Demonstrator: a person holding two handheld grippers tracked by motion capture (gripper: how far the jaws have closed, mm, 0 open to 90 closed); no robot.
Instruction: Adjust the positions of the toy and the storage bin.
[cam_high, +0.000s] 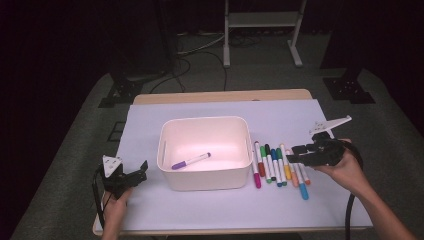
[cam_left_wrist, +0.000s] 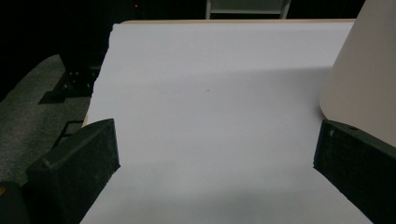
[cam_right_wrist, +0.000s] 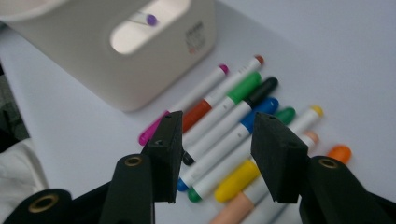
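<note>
One purple marker (cam_high: 191, 161) is already lying in the white bin (cam_high: 205, 177), near its front-left corner; through the side slot of the bin its tip is seen in the right gripper view. The rest of the markers (cam_high: 280, 167) are laid in a row on the white sheet of the counter (cam_high: 150, 205), just beside the right wall of the bin: pink nearest it, then red, green, black, blue, a second green, yellow, peach, orange and a light blue one.

Step in hand, as judged: the next marker is being reached for. The right gripper (cam_high: 296, 153) is held over the far side of the row, its jaws spread with nothing pinched; in the right gripper view the green, black and blue barrels are framed between them. The left gripper (cam_high: 139, 172) is rested on the counter left of the bin, jaws spread wide, empty.

Next move, as judged: one barrel must be singled out, since the markers lie touching. The jaws should be lowered astride a single marker, closed across its barrel, and the marker lifted clear before being carried over the rim.
</note>
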